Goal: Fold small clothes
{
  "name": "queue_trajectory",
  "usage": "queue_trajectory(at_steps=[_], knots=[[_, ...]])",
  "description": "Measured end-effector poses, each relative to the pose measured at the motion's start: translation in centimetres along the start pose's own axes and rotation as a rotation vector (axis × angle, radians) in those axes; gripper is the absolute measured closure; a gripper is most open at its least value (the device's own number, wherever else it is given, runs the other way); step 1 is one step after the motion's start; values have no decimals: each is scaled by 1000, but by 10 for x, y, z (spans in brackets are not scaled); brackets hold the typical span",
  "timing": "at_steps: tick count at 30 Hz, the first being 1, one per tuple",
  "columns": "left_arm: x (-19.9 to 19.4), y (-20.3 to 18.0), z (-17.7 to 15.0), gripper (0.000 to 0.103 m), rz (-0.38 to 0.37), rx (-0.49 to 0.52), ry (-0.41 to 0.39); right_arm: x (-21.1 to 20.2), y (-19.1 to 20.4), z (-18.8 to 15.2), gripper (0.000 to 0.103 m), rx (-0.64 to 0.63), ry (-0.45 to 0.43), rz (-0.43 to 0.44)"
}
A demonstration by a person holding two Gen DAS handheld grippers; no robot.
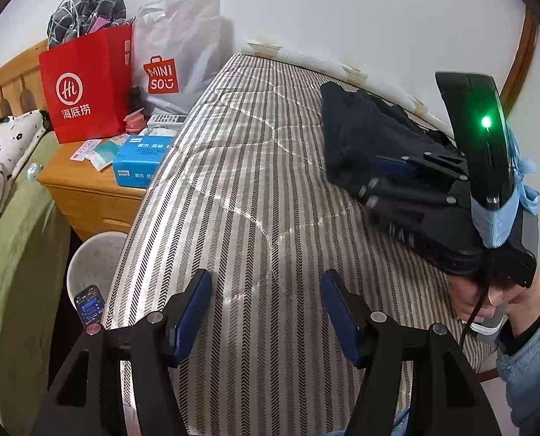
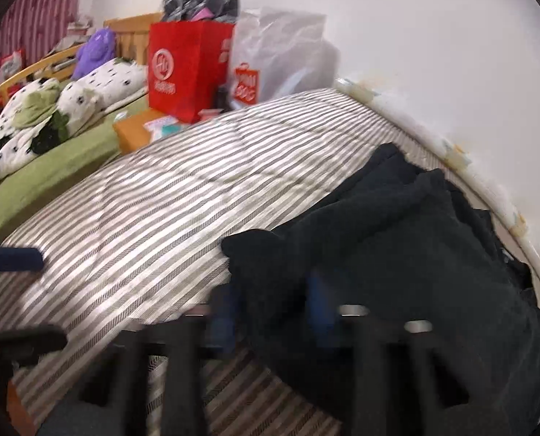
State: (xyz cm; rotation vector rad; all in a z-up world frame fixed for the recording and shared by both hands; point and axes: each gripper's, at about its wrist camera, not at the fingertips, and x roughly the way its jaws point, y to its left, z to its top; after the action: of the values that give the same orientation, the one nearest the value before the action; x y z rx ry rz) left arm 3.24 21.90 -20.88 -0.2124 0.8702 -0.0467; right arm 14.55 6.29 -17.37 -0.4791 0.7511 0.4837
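Observation:
A dark, near-black small garment (image 1: pixel 357 134) lies bunched on the striped mattress (image 1: pixel 241 181) by the wall. My left gripper (image 1: pixel 266 312) is open and empty, low over the mattress's near end. My right gripper (image 1: pixel 375 178) is at the garment's near edge. In the blurred right wrist view its blue-padded fingers (image 2: pixel 322 309) stand on either side of a fold of the garment (image 2: pixel 397 239); the gripper (image 2: pixel 270 312) looks closed on the cloth. The mattress (image 2: pixel 161 200) stretches left of it.
A wooden bedside cabinet (image 1: pixel 88 189) at the left holds a red paper bag (image 1: pixel 88 83), a Miniso bag (image 1: pixel 175 61) and a blue tissue pack (image 1: pixel 139 160). A white bin (image 1: pixel 92 265) with a phone stands below. A green bed with pillows (image 2: pixel 52 120) lies beyond.

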Motion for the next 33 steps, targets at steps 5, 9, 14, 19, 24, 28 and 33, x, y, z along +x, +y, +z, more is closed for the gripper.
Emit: queue_trajectory(at_steps=[5,9,14,19,24,28,33], knots=[[4,-7,4,42,19,5,-1,-36,-42,5,86,172,-130,68],[10,-17,9,42,15,-3,-5,-79,-88,-1,87,260,-242,10],[19,-46,18,42,-28,11,-4,-134,-175,-41,87,465,-339,-61],[28,-82,27,42,-61,52,-11,-176,-249,-110,87,645,-414,-128],[36,-127,28,42,-125,127,-3,-182,-304,-196,87,873,-364,-196],[41,-160,29,42,-176,185,5,-167,-326,-241,87,966,-278,-164],[44,-205,24,42,-250,274,28,-167,-320,-252,74,936,-260,-169]])
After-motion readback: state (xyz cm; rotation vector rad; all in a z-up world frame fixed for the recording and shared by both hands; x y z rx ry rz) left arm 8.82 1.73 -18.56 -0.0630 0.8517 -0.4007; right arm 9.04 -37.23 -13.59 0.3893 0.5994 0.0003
